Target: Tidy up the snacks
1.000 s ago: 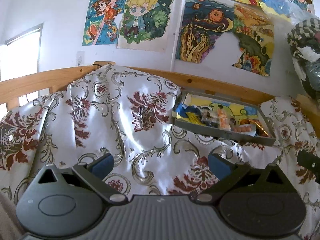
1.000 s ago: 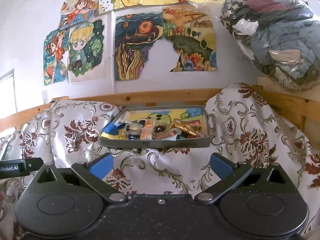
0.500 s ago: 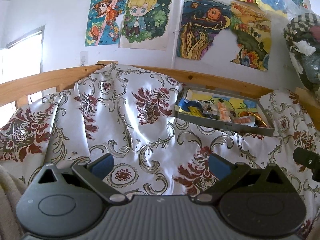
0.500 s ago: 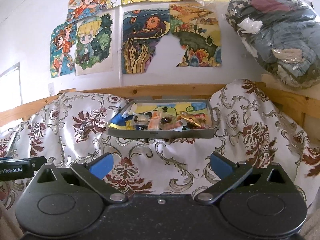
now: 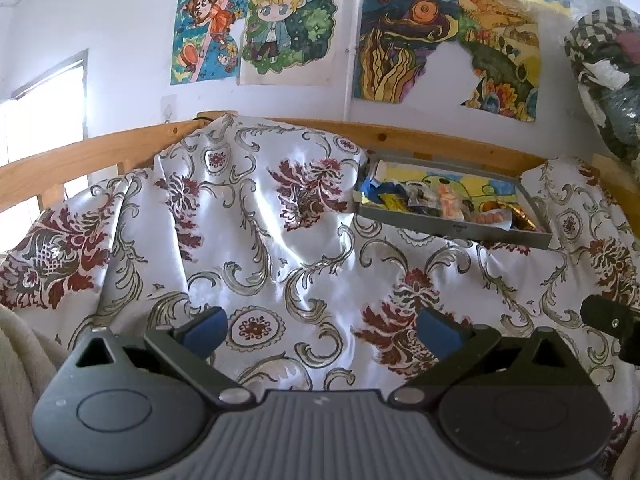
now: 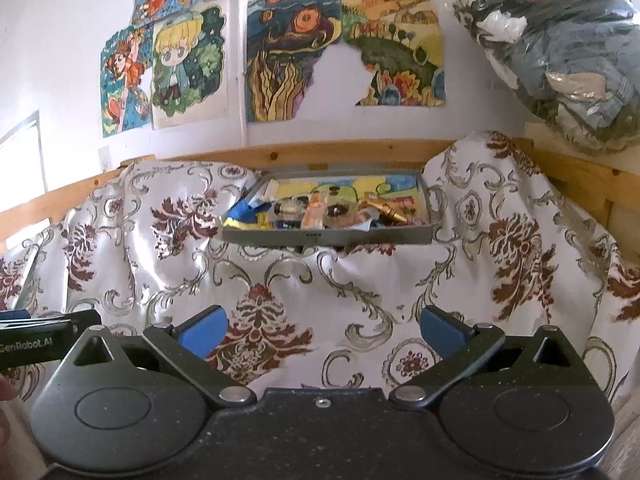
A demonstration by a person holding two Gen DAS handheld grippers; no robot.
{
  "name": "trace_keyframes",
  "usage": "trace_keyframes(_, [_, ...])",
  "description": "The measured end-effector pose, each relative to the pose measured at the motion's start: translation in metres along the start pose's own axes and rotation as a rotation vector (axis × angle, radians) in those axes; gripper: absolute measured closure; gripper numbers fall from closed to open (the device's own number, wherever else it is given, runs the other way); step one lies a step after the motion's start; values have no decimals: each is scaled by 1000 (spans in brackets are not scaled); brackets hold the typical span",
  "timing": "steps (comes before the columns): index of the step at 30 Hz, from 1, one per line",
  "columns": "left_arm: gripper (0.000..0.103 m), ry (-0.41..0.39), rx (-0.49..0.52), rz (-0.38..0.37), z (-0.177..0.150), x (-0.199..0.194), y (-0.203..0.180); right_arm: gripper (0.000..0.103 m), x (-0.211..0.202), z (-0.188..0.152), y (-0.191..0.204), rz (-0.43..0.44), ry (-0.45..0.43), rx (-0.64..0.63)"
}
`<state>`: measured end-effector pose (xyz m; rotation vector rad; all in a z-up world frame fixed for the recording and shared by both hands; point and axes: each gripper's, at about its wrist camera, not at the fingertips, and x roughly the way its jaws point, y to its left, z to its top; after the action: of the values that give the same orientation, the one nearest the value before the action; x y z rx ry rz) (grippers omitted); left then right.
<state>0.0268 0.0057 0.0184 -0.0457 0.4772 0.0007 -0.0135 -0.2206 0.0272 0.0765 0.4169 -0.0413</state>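
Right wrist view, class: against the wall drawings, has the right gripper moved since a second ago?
Yes. The tray and wall drawings sit lower and look smaller, so the right gripper likely tilted up and backed away.

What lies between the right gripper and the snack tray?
Only patterned cloth; nothing else sits between the right gripper and the tray, as the right wrist view shows.

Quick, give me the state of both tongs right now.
Left tongs: open, holding nothing, over the floral cloth.
Right tongs: open, holding nothing, facing the snack tin.
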Motion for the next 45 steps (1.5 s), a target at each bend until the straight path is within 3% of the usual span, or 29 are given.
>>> trace_keyframes(17, [0, 55, 3, 27, -3, 10, 0, 1, 9, -3, -1, -22, 57, 9])
trace_keyframes(45, [0, 63, -5, 31, -4, 12, 2, 1, 10, -4, -2, -24, 67, 9])
